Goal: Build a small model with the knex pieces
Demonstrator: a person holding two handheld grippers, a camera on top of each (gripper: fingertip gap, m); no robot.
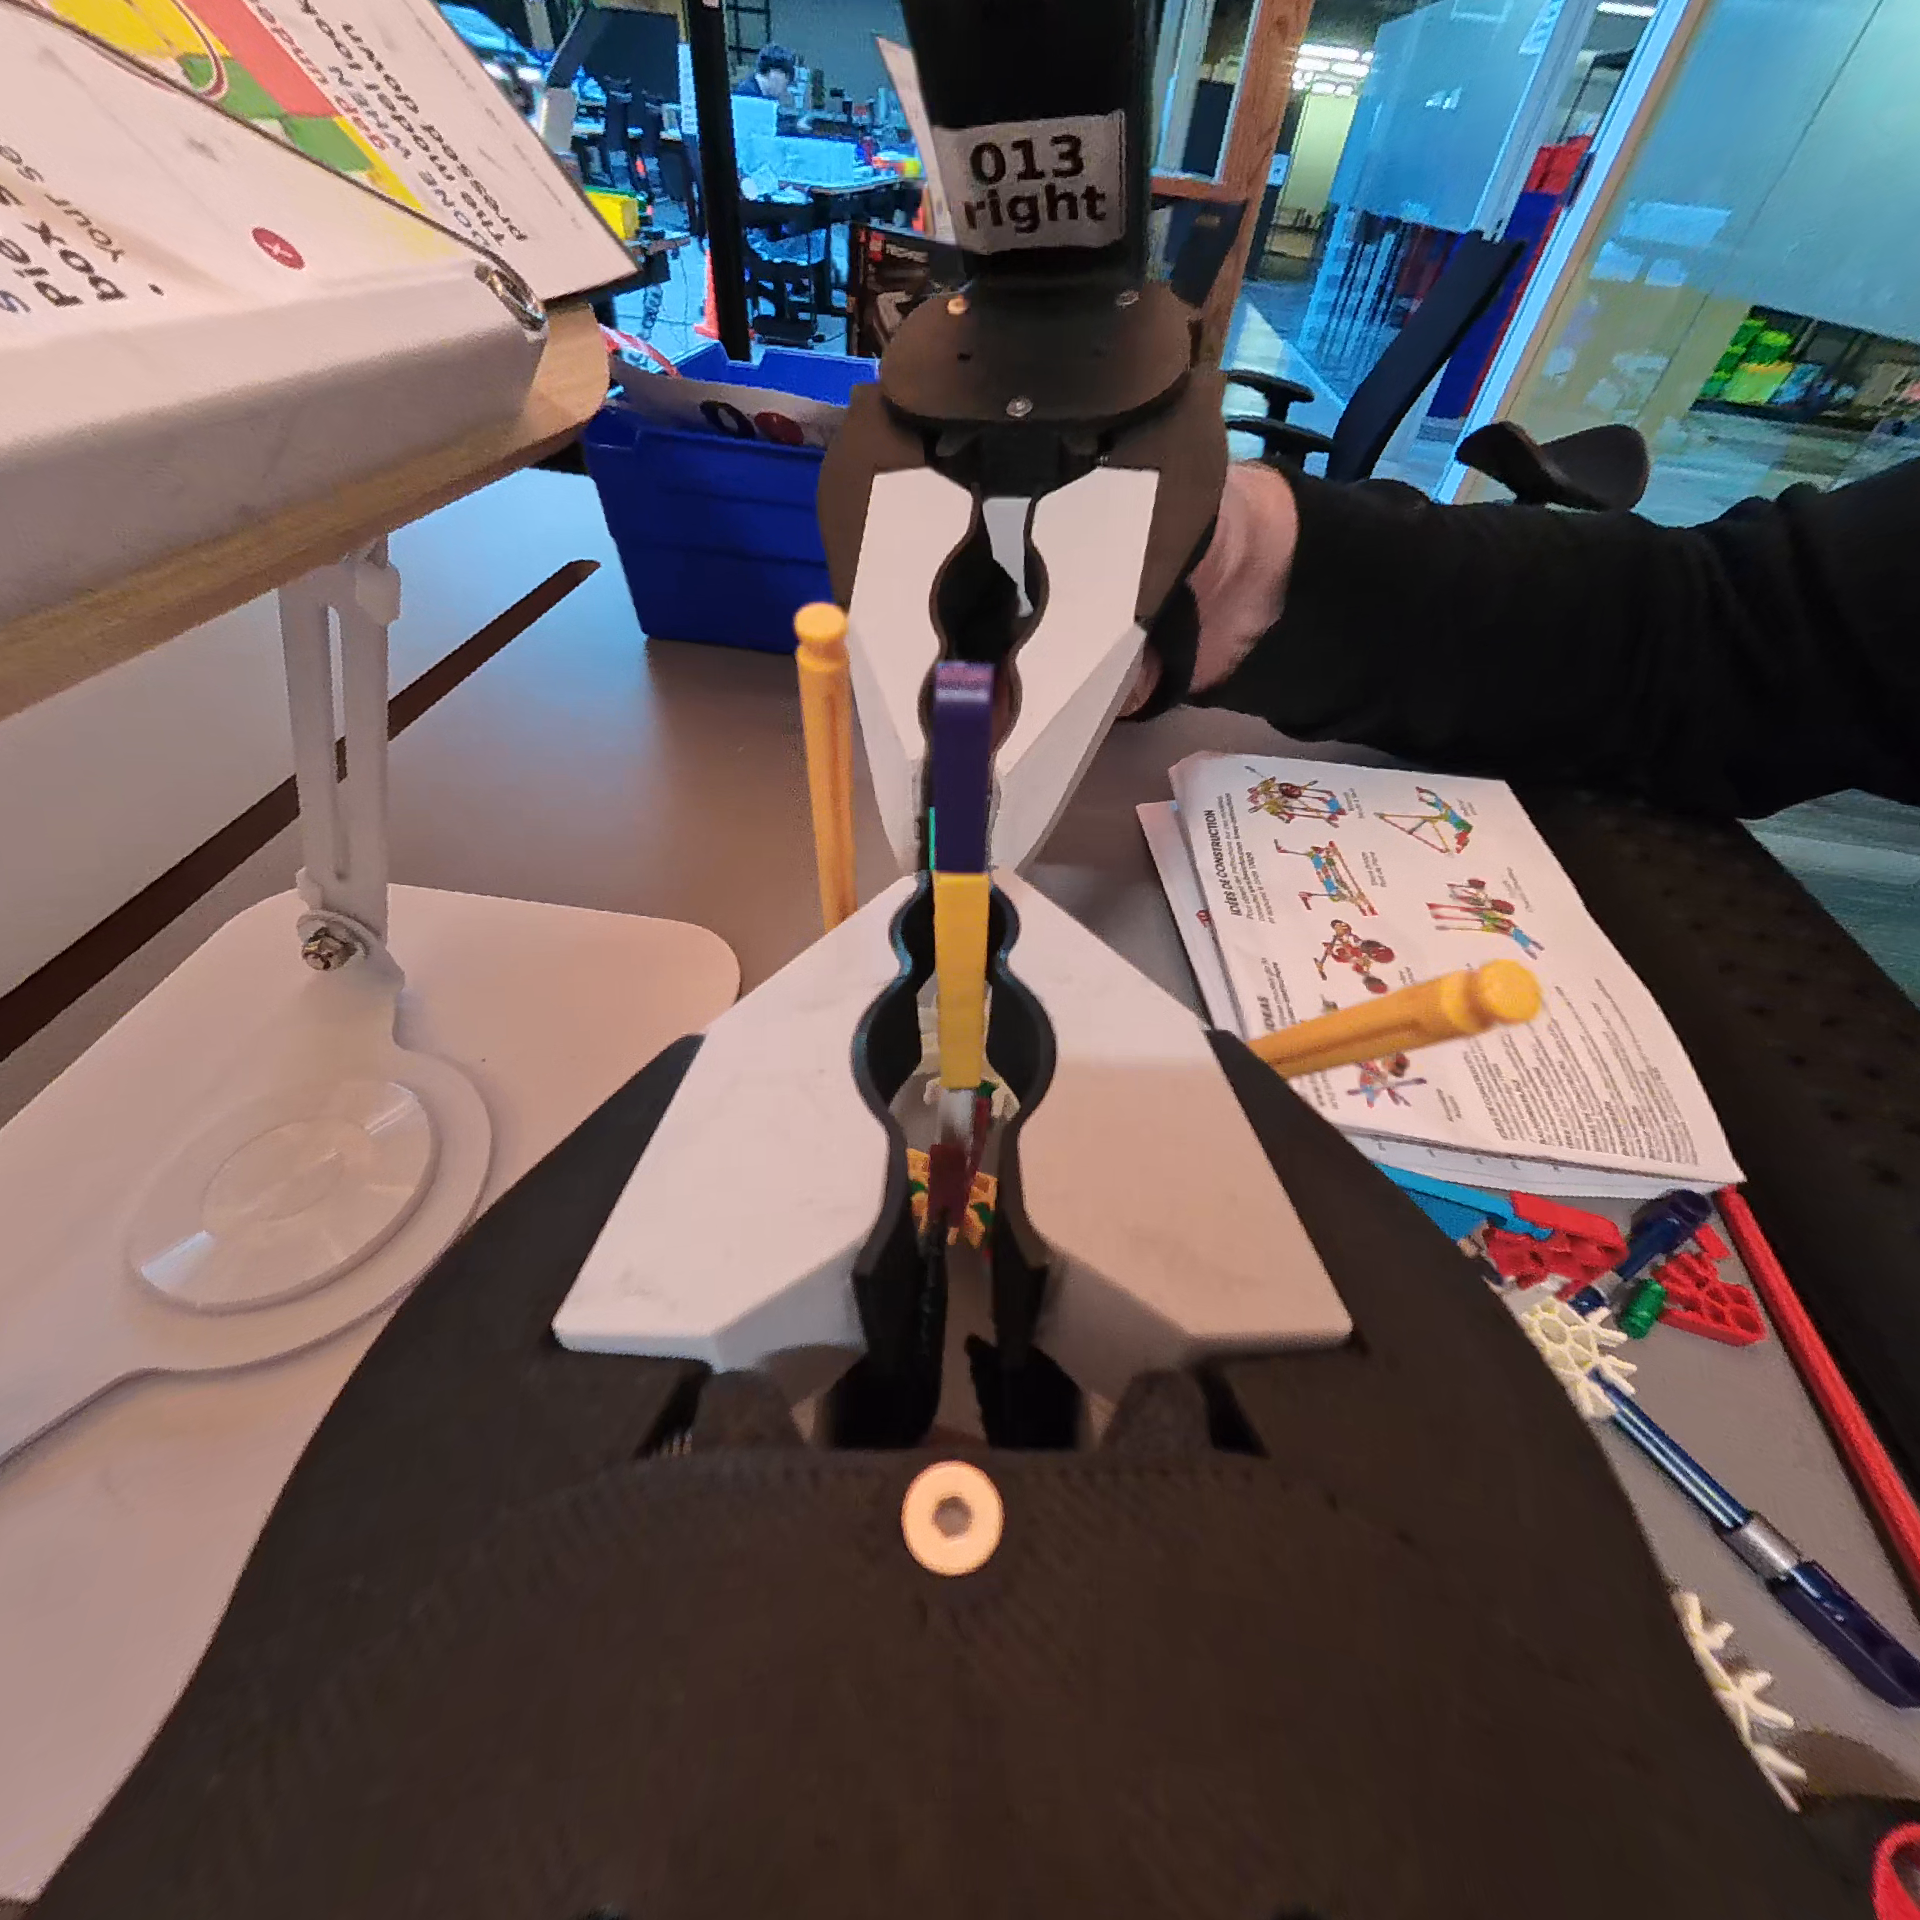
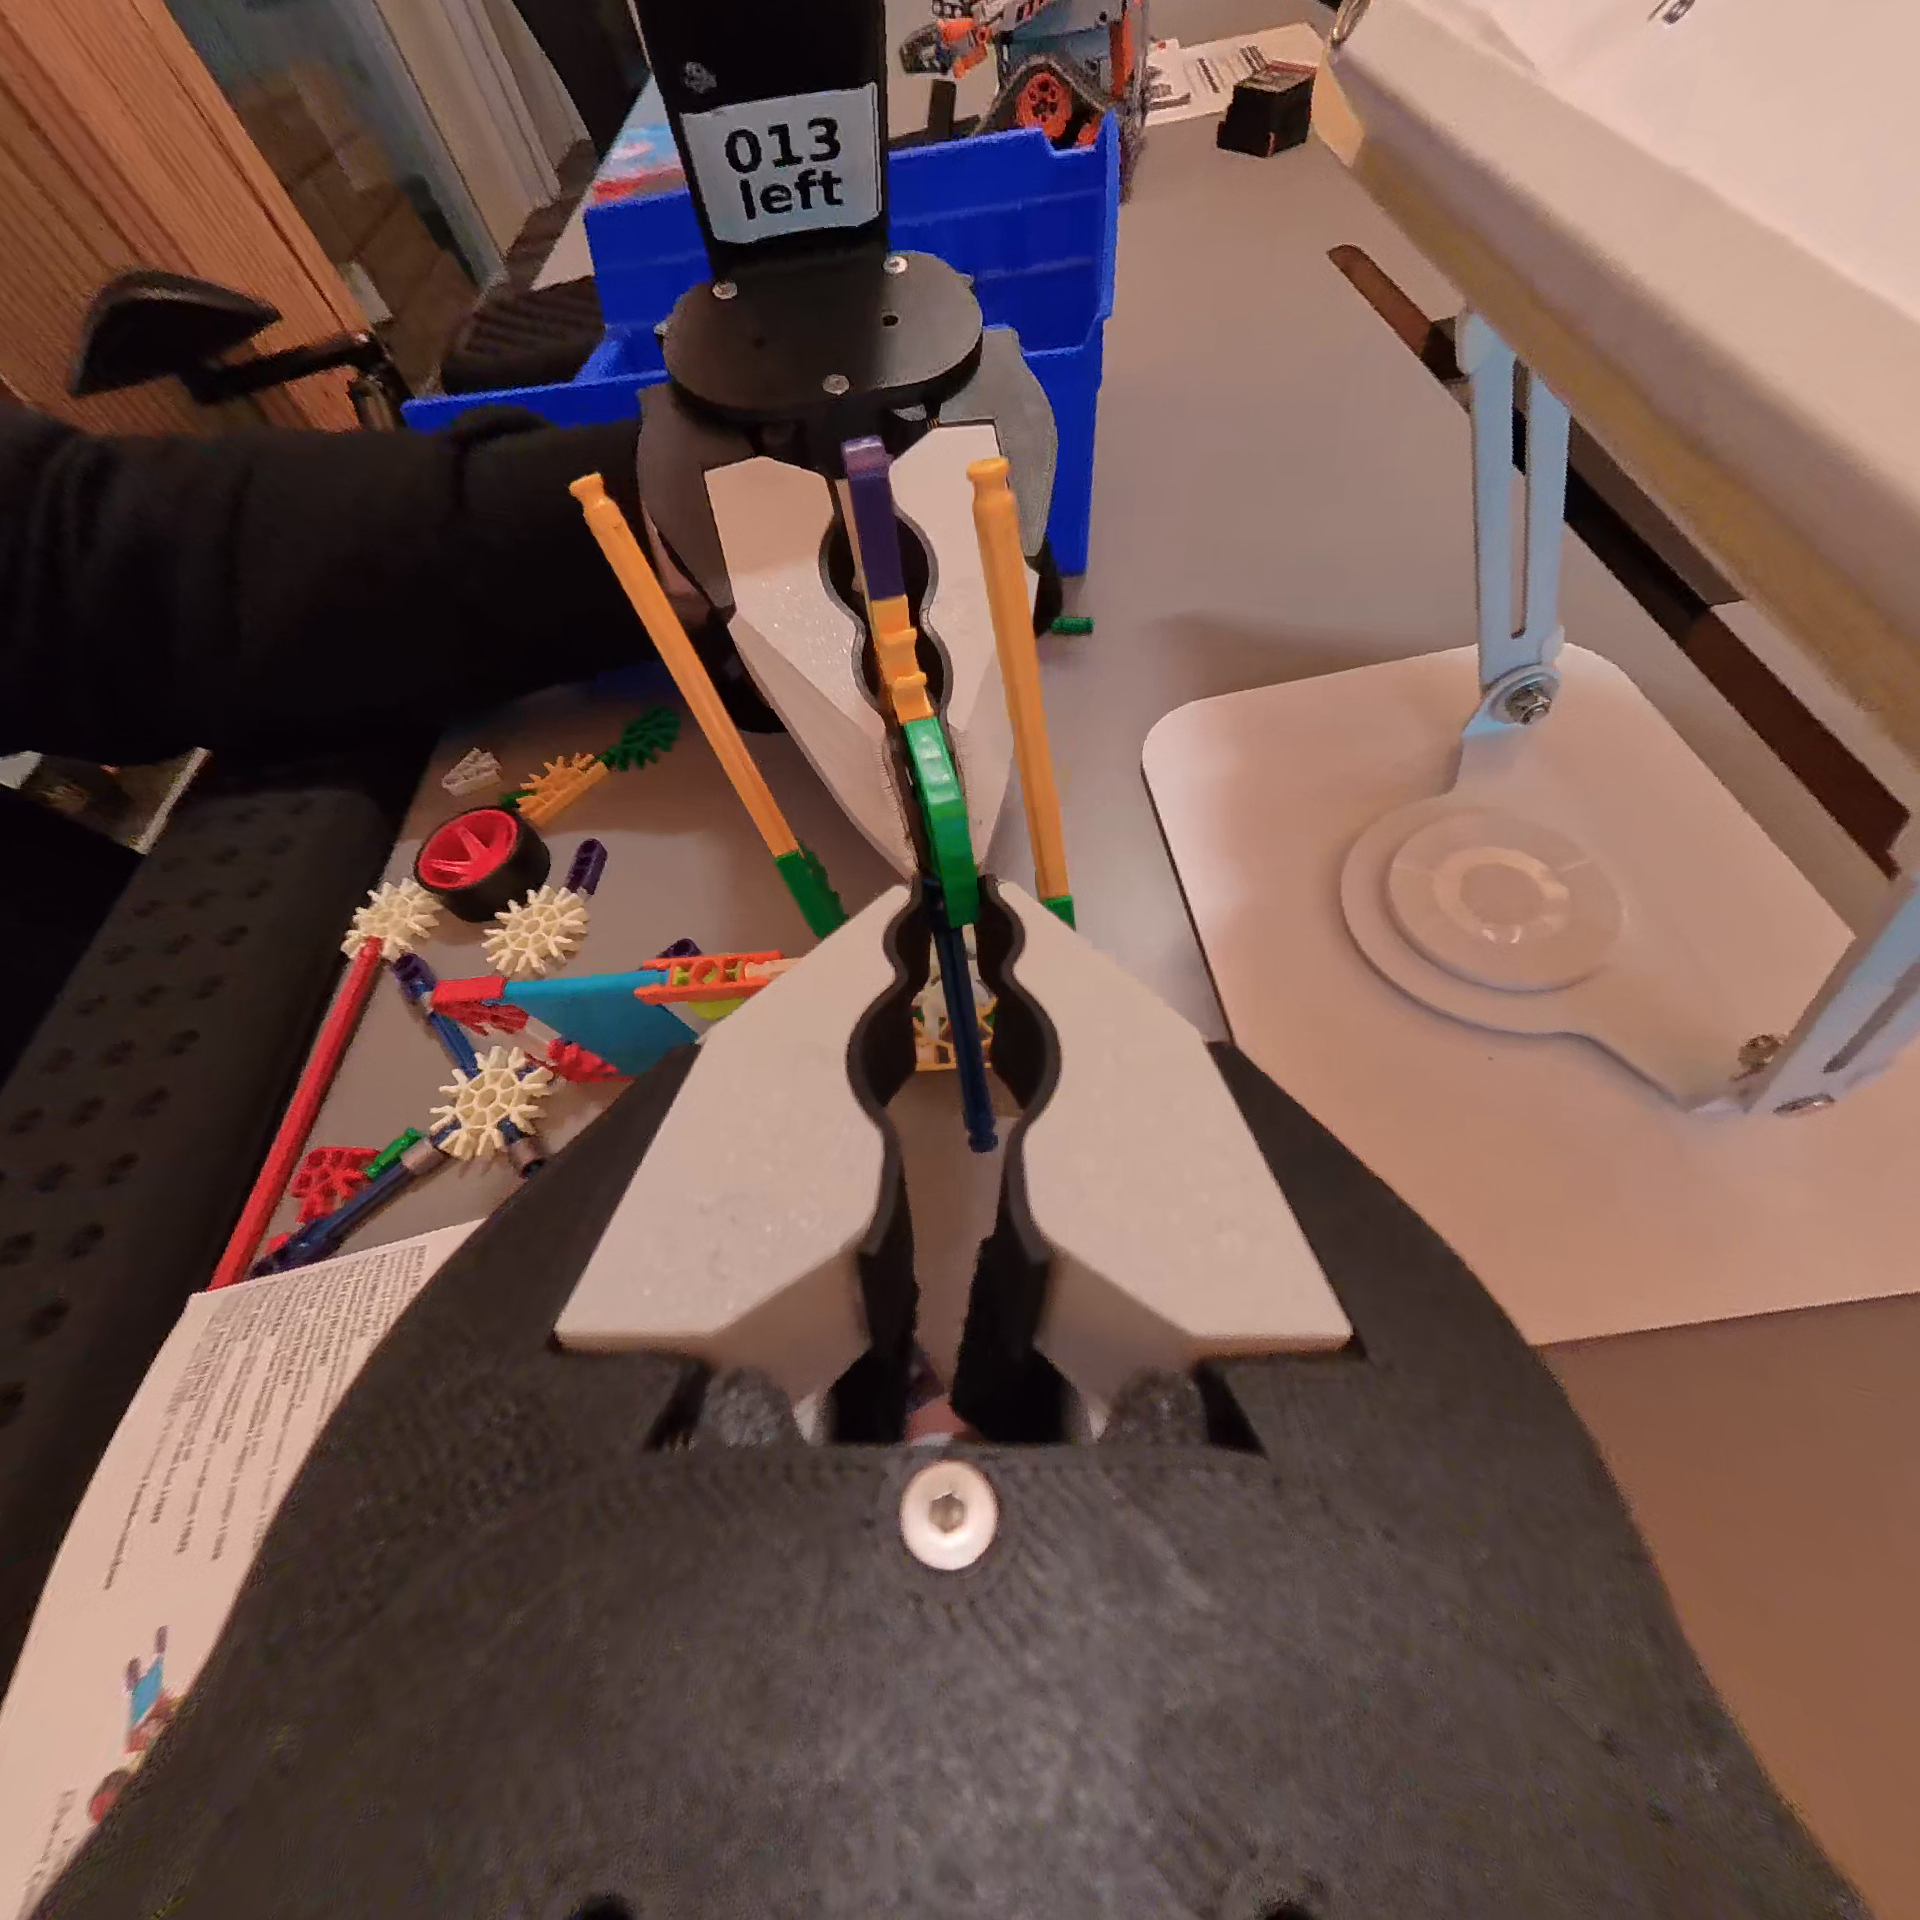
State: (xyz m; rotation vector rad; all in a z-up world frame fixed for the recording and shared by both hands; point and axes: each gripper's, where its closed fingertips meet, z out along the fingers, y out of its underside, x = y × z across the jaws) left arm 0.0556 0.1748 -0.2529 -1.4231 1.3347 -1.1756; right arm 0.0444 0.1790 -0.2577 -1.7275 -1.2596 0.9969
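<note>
between the two grippers, above the grey table (image 1: 582,727), a small toy assembly (image 1: 961,935) of plastic rods and connectors is hanging in the air. the left gripper (image 1: 956,914) is clamping its jaws on the yellow connector (image 1: 958,997) at the near end in the left wrist view, and the right gripper (image 2: 951,894) is clamping on the green connector (image 2: 940,810) at the opposite end, tip to tip with the other. a purple piece (image 1: 961,769) is sitting between the right gripper's fingers in the left wrist view. two yellow rods (image 2: 1013,675) are sticking out from the assembly on either side. loose toy parts (image 2: 488,1039), a red wheel (image 2: 480,857) and an instruction booklet (image 1: 1434,966) are lying on the table, a blue bin (image 2: 997,260) is standing farther off, and a white stand (image 2: 1507,852) is resting nearby.
</note>
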